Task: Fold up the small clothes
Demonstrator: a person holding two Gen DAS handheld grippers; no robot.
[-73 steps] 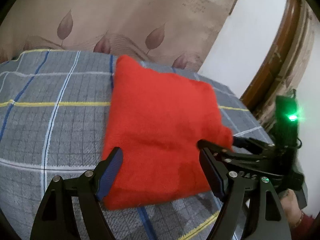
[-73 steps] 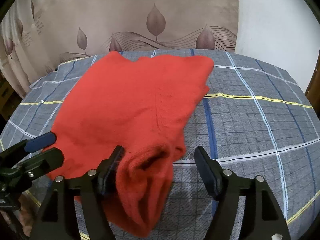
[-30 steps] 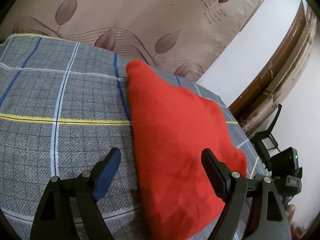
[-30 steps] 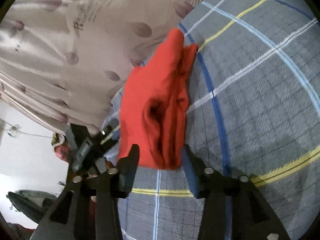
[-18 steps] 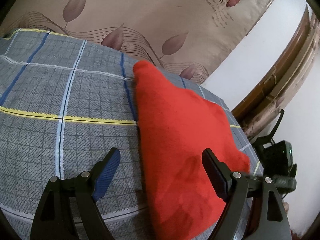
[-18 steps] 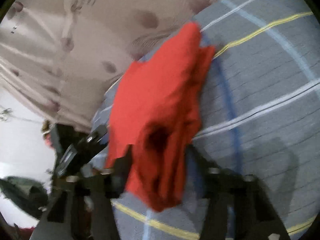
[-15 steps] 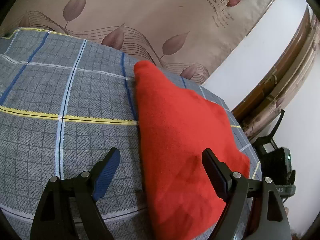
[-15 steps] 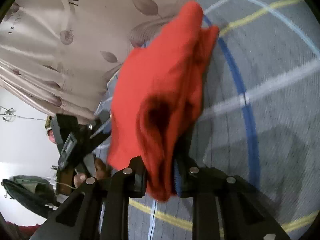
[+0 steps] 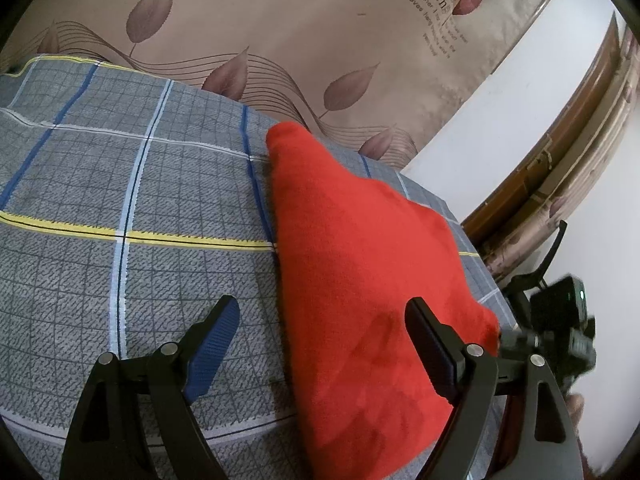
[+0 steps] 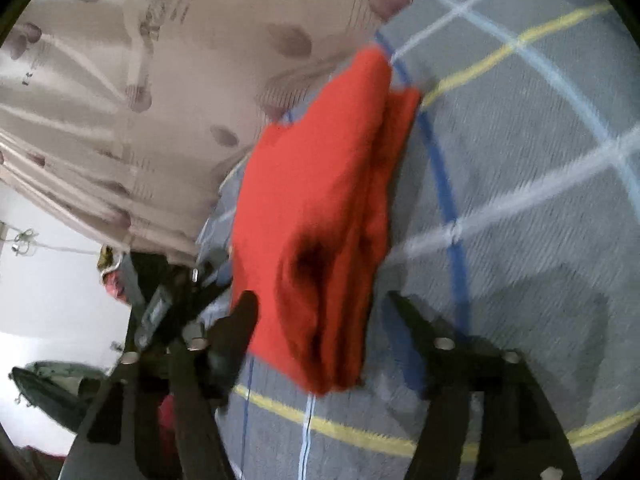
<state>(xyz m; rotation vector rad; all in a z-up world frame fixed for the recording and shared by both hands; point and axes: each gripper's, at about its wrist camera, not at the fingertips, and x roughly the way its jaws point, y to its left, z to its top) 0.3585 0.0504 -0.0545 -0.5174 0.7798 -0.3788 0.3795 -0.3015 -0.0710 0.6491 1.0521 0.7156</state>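
A folded red garment lies on the grey plaid bedcover. My left gripper is open, its jaws astride the garment's near left edge, not holding it. In the right wrist view the garment shows its stacked folded layers end on. My right gripper is open around that near end, with the cloth between the fingers and not pinched. This view is blurred. The right gripper also shows in the left wrist view at the garment's right corner.
A beige leaf-print curtain hangs behind the bed. A white wall and brown wooden frame stand at the right. The left gripper appears in the right wrist view beside the garment. Bare bedcover stretches to the right of the garment.
My right gripper, shut on the garment's end half a second ago, has opened. The left gripper has hardly moved.
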